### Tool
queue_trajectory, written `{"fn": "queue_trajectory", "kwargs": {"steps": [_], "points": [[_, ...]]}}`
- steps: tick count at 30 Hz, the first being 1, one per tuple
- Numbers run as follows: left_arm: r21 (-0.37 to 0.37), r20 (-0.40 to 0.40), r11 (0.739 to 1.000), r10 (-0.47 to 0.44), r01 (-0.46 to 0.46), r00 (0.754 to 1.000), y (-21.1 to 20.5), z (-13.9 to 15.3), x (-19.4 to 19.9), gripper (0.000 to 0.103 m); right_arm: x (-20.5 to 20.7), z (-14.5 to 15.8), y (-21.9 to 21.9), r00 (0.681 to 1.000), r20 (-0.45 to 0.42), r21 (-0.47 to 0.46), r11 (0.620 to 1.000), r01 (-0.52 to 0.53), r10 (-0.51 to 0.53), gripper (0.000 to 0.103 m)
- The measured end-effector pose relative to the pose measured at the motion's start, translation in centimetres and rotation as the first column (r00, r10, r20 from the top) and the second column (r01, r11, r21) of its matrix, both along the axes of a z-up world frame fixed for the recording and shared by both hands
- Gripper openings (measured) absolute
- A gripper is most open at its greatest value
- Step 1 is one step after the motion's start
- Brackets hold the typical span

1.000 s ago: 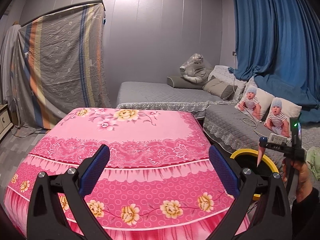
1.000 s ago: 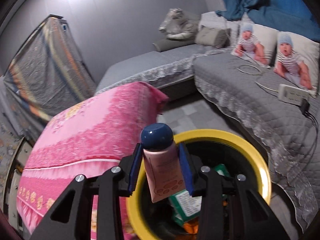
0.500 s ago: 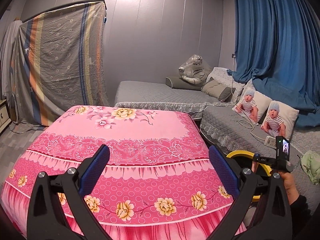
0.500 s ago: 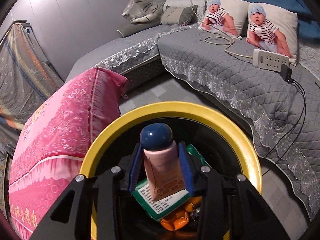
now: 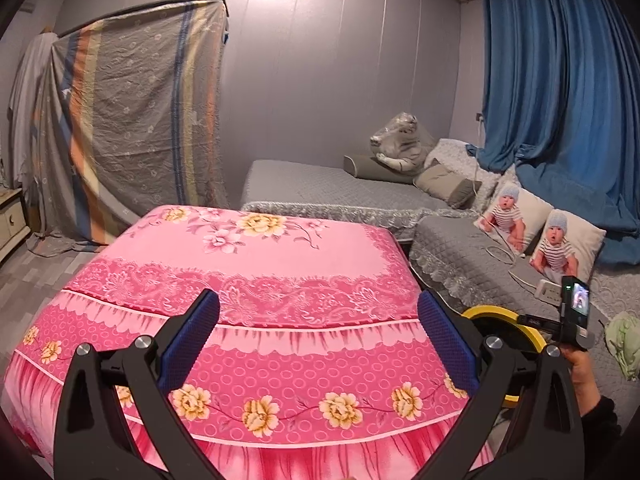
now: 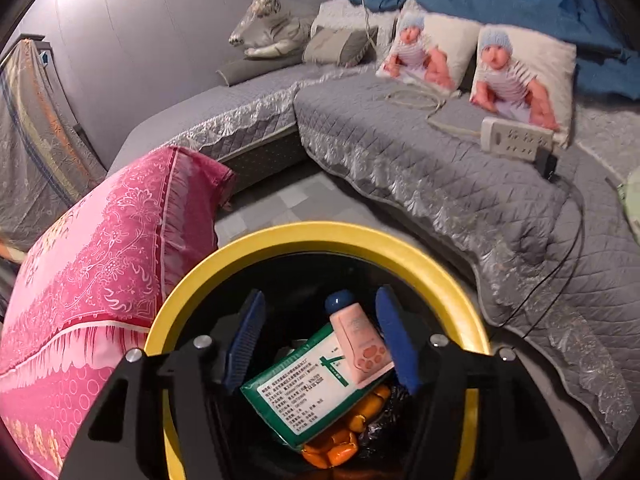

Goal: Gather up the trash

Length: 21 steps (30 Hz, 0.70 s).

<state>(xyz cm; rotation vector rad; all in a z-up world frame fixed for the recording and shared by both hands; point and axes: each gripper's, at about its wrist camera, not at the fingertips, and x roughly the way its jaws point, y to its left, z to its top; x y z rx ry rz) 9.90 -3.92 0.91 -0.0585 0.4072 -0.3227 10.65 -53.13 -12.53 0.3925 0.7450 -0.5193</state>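
Released since earlier, pink tube [image 6: 360, 344] lies in yellow bin [image 6: 320, 236] atop green box [image 6: 304, 392]; orange peels partly hidden. Both grippers' fingers gape, empty.

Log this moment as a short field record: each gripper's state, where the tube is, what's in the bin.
left gripper: open, empty, over the pink table
right gripper: open, above the bin
tube: pink, blue cap, free between the jaws, on the green box
bin contents: tube, green box, orange peels
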Motion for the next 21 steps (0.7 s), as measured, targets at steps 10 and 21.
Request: {"fn": "queue_trajectory", "kwargs": {"steps": [10, 21], "points": [[0.089, 0.061, 0.994, 0.061, -0.067, 0.996, 1.6, -1.4, -0.7, 0.095, -5.4, 6.6, 10.8, 0.976, 0.168, -0.288, 0.954, -0.089, 0.141, 0.095], [0.055, 0.080, 0.970, 0.231, -0.236, 0.970, 6.8, -2.0, -2.1, 0.095, -8.8, 12.3, 23.8, 0.844, 0.354, -0.321, 0.900, -0.295, 0.403, 0.095]]}}
